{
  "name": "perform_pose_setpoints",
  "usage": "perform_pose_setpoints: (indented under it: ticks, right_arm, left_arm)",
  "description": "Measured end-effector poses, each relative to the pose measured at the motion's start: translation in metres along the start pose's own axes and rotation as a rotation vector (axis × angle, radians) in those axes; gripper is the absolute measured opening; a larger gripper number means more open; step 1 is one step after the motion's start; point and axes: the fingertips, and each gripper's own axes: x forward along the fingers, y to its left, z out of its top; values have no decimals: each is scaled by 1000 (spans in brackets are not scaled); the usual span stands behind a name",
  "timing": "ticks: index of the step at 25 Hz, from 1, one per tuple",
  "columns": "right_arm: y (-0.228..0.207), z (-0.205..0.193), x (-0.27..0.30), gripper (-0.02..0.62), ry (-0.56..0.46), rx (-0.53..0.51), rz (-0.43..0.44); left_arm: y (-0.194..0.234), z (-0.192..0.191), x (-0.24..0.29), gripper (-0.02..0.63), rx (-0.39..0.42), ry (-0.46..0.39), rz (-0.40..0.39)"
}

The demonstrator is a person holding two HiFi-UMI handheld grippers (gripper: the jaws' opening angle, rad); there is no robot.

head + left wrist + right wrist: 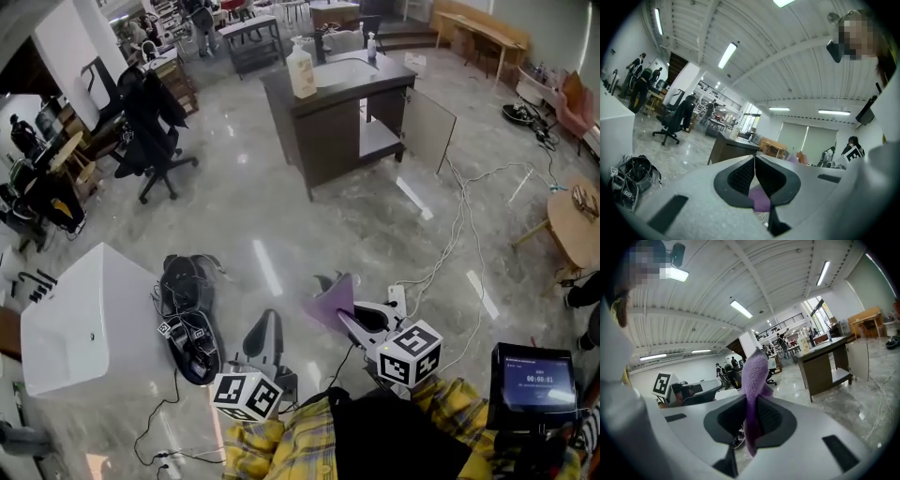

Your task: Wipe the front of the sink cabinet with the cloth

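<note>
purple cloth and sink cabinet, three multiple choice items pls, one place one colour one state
1. Where is the fuzzy purple cloth?
A) on the cabinet top
B) between the right gripper's jaws
C) on the floor
2. What colour is the pump bottle on the dark brown sink cabinet?
A) cream
B) red
C) blue
3. How is the cabinet's door?
A) shut
B) missing
C) swung open
Answers: B, the right gripper view shows its jaws clamped on it; A, it looks pale cream in the head view; C, it stands swung out from the cabinet.
</note>
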Motion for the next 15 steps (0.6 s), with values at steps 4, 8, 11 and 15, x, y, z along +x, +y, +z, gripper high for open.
perform_pose_setpoints:
  ticks: [4,8,11,15]
  right_arm:
    - [-1,6,0,41,-7,1,-25]
    - [-6,9,0,41,-17,21,-67]
    - [-8,11,1,41,-25,43,-99]
    - [-5,15,0,41,-46,60,-131]
  left_arm:
    - [0,3,12,8,0,18,-37]
    - [-2,7,23,8,-11,34,-87]
    - [-6,11,32,8,-23,46,-129]
    - [-11,15,40,8,-13,75,-177]
